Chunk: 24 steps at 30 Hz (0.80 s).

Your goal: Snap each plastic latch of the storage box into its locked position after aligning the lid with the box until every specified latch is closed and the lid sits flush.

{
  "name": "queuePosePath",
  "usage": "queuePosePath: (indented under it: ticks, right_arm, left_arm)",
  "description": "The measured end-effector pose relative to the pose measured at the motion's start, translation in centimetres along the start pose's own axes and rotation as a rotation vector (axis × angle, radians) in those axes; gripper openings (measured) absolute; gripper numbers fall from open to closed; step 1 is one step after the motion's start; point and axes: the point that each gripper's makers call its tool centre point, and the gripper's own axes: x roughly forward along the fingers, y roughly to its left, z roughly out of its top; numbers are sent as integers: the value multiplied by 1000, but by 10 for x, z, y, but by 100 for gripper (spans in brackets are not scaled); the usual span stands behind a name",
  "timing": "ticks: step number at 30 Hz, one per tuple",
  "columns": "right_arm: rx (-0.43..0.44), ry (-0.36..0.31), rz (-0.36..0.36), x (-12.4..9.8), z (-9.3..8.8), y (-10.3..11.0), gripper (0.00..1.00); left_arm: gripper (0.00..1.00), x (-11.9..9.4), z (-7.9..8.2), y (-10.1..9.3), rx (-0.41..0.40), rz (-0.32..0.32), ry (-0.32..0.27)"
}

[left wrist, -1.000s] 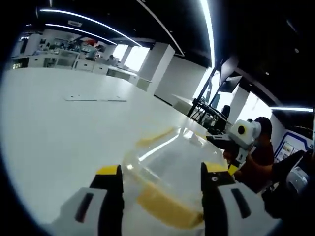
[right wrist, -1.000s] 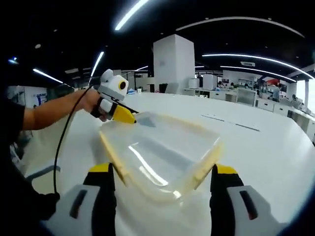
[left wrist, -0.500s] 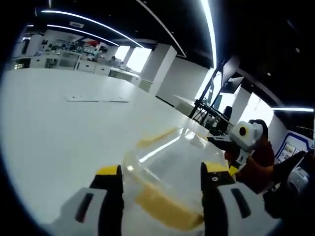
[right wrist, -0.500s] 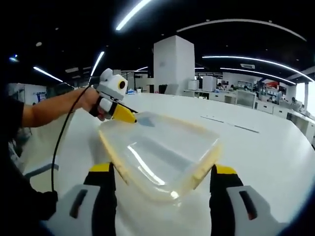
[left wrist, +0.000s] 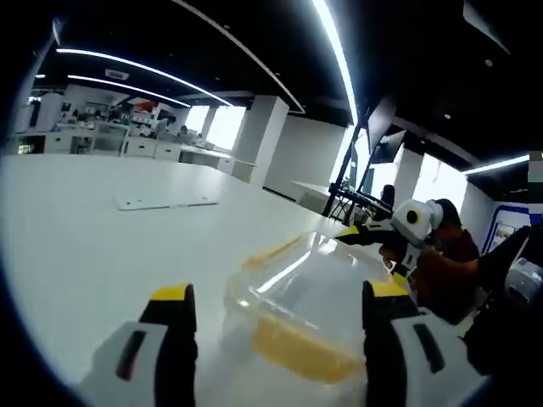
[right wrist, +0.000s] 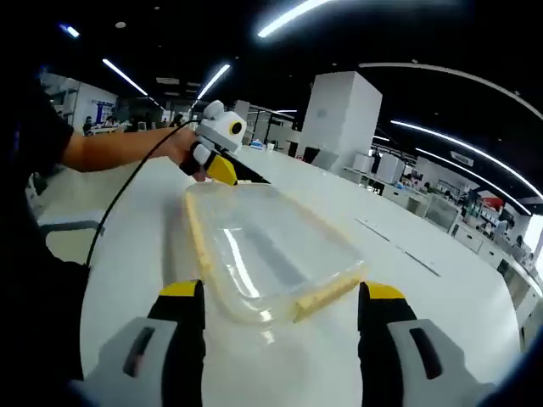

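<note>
A clear plastic storage box [left wrist: 297,288] with its lid on lies on the white table [left wrist: 76,254]. A yellow latch [left wrist: 299,354] lies on its near end, between the jaws of my left gripper [left wrist: 276,295], which stand wide open. My right gripper [left wrist: 397,227] reaches in at the box's far end. In the right gripper view the box [right wrist: 267,246] stretches away from my open right gripper [right wrist: 282,292]. A yellow latch [right wrist: 327,292] faces me on the near end and another [right wrist: 197,242] runs along the left side. A hand holds the left gripper [right wrist: 219,151] at the far end.
A flat white strip [left wrist: 167,203] lies farther out on the table. The person's arm [right wrist: 119,146] and a black cable [right wrist: 114,212] come in from the left, and the torso [left wrist: 445,271] is beyond the box. Desks and a white pillar [right wrist: 344,119] stand far behind.
Both views have shifted and tilted with the hands, and the right gripper has swung round the box end. The box stays put and both grippers stay open.
</note>
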Motion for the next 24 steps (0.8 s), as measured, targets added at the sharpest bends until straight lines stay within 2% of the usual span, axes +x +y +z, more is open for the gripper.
queuePosePath:
  ticks: [5,7,8,9,10,11,12,13,15,18,19,20,23,24]
  right_arm:
    - [-99,21,80,-6,11,4,72]
    - [-153,46,140,-6,16,7,73]
    - [-180,58,165,-6,17,8,74]
    - [-234,79,219,-8,18,12,76]
    - [-253,84,246,-7,21,13,77]
    - [-251,89,275,-6,22,13,78]
    - [-258,95,297,-4,24,11,78]
    - [-270,101,302,-1,27,6,78]
    - [-330,121,338,1,32,0,78]
    - [-341,137,457,5,41,6,79]
    - [-346,148,477,7,43,6,79]
    - [-363,172,489,12,43,3,78]
    - [-390,207,515,28,47,-4,74]
    - [-400,228,553,31,46,-4,71]
  left_arm:
    - [89,-18,9,-12,151,-1,-40]
    - [88,-27,3,-20,278,3,-9]
    - [86,-30,1,-23,368,13,-1]
    - [81,-33,0,-24,482,38,2]
    - [76,-34,3,-34,542,35,-41]
    - [73,-28,-3,-39,569,38,-17]
    - [73,-29,-7,-42,542,35,0]
    - [75,-41,-13,-44,562,30,35]
    - [76,-47,-23,-51,641,33,84]
    - [77,-49,-34,-47,691,71,128]
    - [77,-49,-33,-42,703,96,125]
    - [77,-49,-30,-39,755,137,113]
    - [71,-49,-33,-42,723,192,95]
    - [68,-49,-35,-43,712,192,88]
